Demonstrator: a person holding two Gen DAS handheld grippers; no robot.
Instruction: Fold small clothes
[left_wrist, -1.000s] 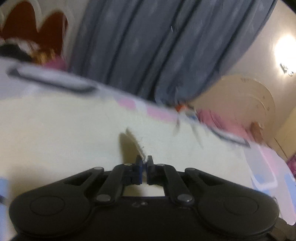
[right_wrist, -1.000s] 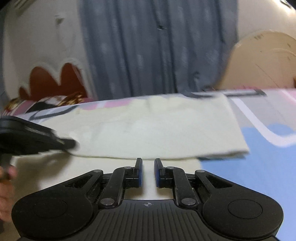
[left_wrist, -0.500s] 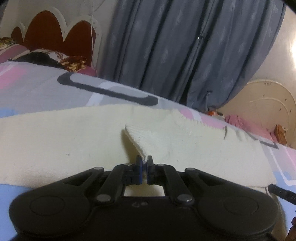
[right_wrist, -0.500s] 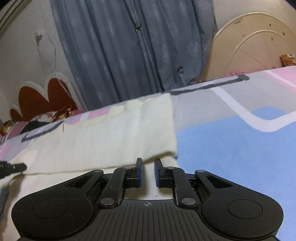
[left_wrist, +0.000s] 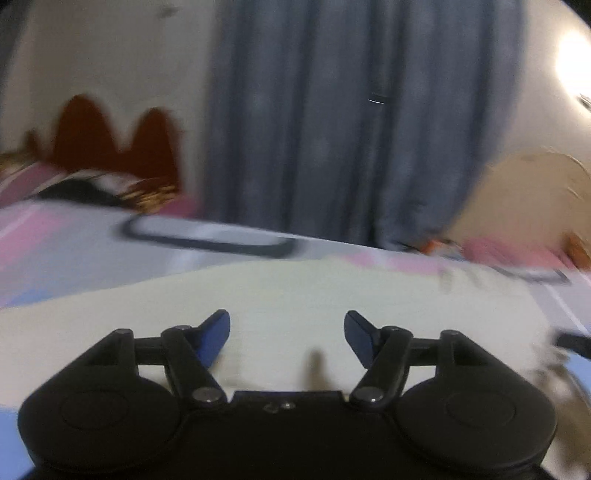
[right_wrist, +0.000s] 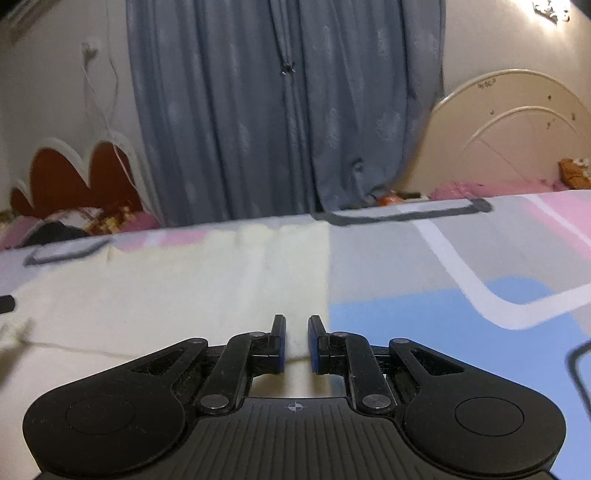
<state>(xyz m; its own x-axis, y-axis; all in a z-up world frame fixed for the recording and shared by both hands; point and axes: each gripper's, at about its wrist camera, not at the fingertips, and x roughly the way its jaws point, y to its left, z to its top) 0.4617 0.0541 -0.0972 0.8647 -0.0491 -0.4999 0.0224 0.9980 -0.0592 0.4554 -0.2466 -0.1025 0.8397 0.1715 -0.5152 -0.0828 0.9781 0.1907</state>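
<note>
Fingers first: the left gripper now stands with its blue pads spread wide and nothing between them, where half a second ago they were pinched on a raised corner of the cream cloth. That corner is no longer standing up; the cloth lies flat under and ahead of the open jaws. The left view is smeared by motion, so the gripper looks to be moving as it lets go.

The right gripper has its pads a narrow gap apart, much as before, with a cloth edge running across just at or under that gap. Whether they bite the cloth or only hover over it I cannot tell.

Outward from there, the cloth covers the left part of the right view, its straight right edge ending above the fingers, with a seam or fold line crossing low at the left. It lies on a bedsheet patterned in grey, pink, blue and white. Behind are a grey curtain, a red scalloped headboard and a cream headboard.

My reading is that one fold has just been laid down and released, so the next step would be a fresh grasp for another fold or smoothing.

No brand, label or legible writing shows; only a small crosshair mark sits on the right gripper's body.
</note>
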